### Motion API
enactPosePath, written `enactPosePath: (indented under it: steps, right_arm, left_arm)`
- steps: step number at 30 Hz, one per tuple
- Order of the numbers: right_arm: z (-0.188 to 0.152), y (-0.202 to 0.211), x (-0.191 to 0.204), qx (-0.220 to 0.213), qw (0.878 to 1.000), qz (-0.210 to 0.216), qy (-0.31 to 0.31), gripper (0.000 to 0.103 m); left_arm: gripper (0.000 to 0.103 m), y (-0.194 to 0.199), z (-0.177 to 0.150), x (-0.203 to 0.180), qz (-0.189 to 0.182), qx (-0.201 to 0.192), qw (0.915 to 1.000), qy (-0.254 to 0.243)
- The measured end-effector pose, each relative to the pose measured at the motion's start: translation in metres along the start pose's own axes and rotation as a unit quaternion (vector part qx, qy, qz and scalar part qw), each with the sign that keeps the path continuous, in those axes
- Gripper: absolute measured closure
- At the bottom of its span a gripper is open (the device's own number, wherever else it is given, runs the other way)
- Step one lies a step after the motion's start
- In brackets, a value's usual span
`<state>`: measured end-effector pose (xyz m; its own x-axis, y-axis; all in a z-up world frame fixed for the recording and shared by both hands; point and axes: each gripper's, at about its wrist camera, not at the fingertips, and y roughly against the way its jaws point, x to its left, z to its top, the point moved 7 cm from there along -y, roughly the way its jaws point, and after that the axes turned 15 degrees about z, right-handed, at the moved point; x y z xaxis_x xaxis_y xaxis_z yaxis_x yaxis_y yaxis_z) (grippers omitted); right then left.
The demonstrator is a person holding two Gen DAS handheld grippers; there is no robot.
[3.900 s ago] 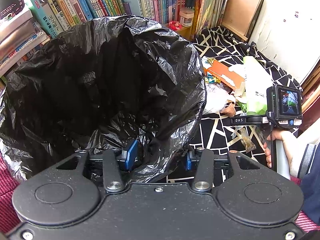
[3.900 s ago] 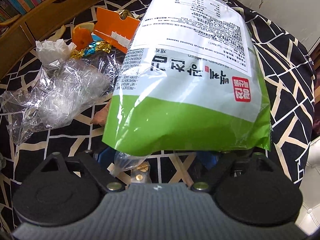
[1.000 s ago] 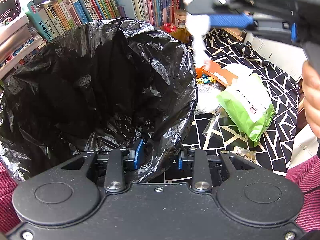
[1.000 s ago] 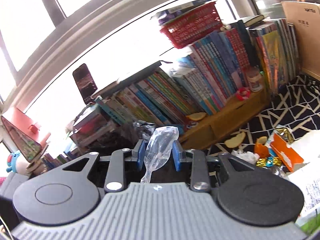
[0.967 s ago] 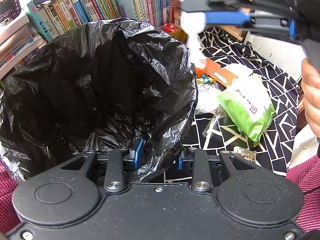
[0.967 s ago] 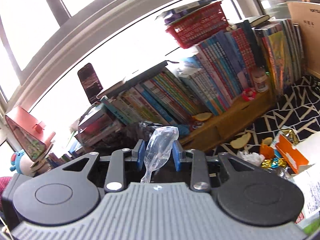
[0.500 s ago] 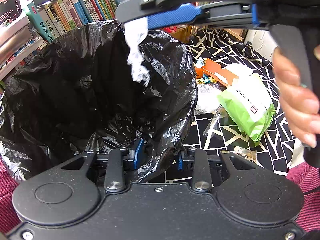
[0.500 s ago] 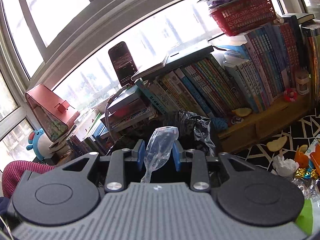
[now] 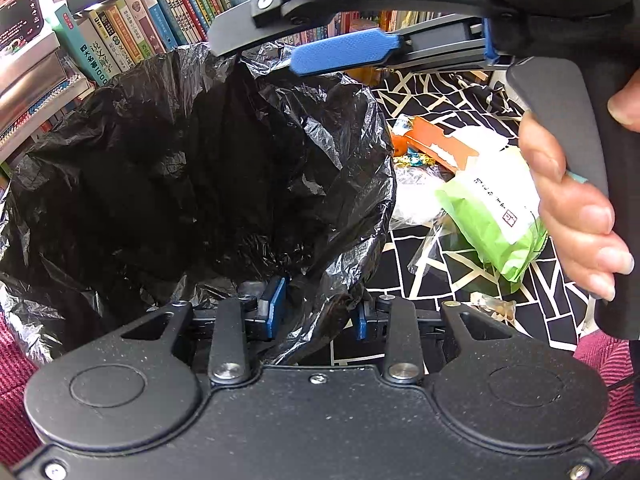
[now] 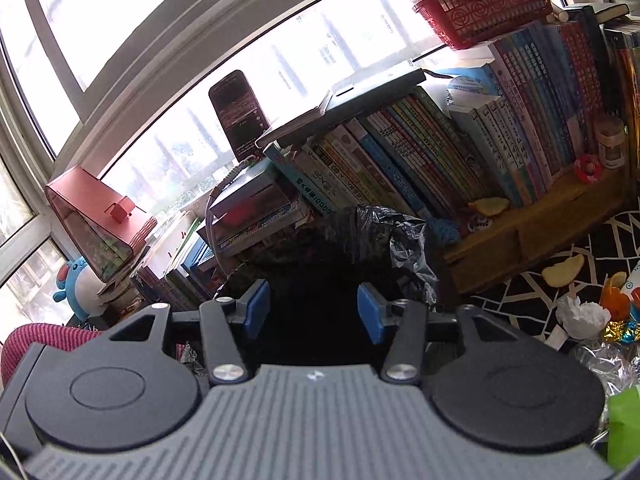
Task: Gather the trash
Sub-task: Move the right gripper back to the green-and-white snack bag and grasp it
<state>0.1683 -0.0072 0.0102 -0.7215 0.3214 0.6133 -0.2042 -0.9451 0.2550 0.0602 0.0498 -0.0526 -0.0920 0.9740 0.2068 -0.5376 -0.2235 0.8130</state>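
Black plastic of the trash bag (image 9: 200, 160) is bunching in your left tool (image 9: 316, 312), which is pinching its rim; your right tool (image 10: 314, 312) is spreading empty above the mouth, so keep holding the bag wide while going back for the green packet (image 9: 492, 216) lying beside it

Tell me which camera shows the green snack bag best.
The left wrist view: the green snack bag lies on the black-and-white patterned cloth, label readable in part, its right end hidden behind the hand. The right wrist view catches only a green corner at its edge.
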Motion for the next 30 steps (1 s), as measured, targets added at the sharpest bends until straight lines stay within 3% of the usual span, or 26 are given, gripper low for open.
enactPosePath:
  steps: [9,17,22,26,30]
  right_arm:
    - [0.005,0.033,-0.014,-0.028,0.999,-0.047,-0.003,0.021]
    - [0.005,0.084,-0.049,-0.059,0.988,-0.142,-0.016,0.012]
    - [0.001,0.117,-0.083,-0.073,0.969,-0.232,-0.038,0.009]
    - [-0.006,0.139,-0.116,-0.058,0.945,-0.316,-0.056,0.003]
    - [-0.022,0.154,-0.15,-0.043,0.924,-0.366,-0.102,0.003]
  left_arm:
    - [0.071,0.0,0.0,0.0,0.0,0.0,1.0,0.0]
    - [0.07,-0.001,-0.002,0.0,0.004,0.001,1.0,0.001]
    - [0.069,0.0,-0.002,-0.001,0.009,0.003,0.9999,0.004]
    - [0.067,0.001,-0.002,-0.003,0.017,0.004,0.9998,0.005]
    - [0.066,0.002,-0.001,-0.004,0.026,0.007,0.9996,0.01]
